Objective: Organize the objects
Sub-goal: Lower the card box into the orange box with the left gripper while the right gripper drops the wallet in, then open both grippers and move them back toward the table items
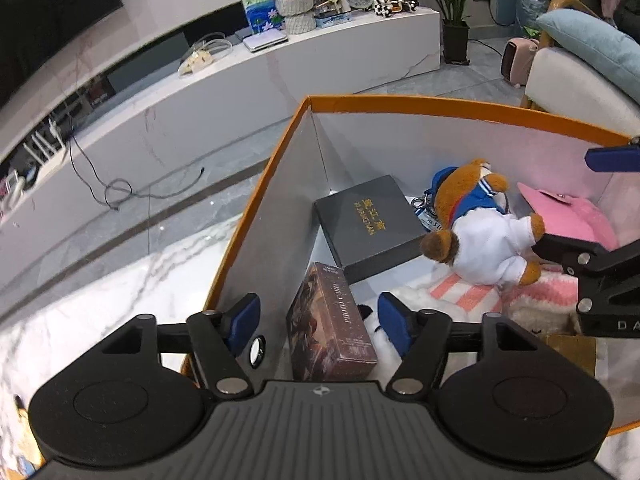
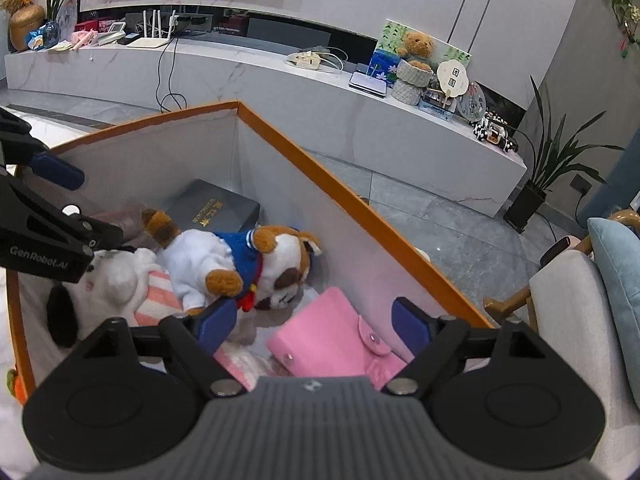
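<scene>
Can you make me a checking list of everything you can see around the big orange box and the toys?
Surface: white marble table under the box.
Job's things: orange box holds a plush dog lying on its side, a black box, a photo card box leaning on the wall, a pink pouch and a white plush toy.
Clutter: teddy bear, fans and small items on the long shelf.
Grippers: left hand-held gripper open around the photo card box; right hand-held gripper open over the pink pouch.
Cables: black cable on the floor.
Surroundings: potted plant, sofa with a blue cushion.
</scene>
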{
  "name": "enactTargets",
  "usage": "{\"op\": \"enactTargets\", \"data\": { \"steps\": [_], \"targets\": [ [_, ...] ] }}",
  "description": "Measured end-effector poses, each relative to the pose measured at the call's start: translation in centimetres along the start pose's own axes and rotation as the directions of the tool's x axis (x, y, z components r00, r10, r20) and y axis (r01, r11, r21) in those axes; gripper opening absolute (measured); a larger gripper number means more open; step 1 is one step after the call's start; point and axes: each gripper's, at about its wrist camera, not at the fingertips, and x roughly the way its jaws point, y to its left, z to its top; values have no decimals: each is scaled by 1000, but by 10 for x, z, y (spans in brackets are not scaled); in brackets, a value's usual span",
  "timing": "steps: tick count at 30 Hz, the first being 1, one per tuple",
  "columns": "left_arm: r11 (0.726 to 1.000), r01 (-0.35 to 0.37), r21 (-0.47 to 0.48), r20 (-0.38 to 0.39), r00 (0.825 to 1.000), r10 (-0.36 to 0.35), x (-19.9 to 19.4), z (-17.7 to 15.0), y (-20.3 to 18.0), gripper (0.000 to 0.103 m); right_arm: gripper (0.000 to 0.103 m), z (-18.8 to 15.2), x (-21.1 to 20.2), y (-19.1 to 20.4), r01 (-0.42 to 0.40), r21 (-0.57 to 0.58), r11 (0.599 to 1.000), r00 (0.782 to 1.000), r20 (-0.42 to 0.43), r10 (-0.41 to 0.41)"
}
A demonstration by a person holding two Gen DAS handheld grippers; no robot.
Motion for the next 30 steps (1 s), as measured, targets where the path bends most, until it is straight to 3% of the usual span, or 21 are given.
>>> {"op": "enactTargets", "data": {
  "steps": [23,30],
  "targets": [
    [998,14,-68,133,991,-4,-56,-19,14,79,86,9,-22,-9,-33,54,998,998,47,31],
    [991,6,-134,168,986,16,-80,-34,34,82,87,10,-36,-8,-66,70,995,996,71,61]
  ]
}}
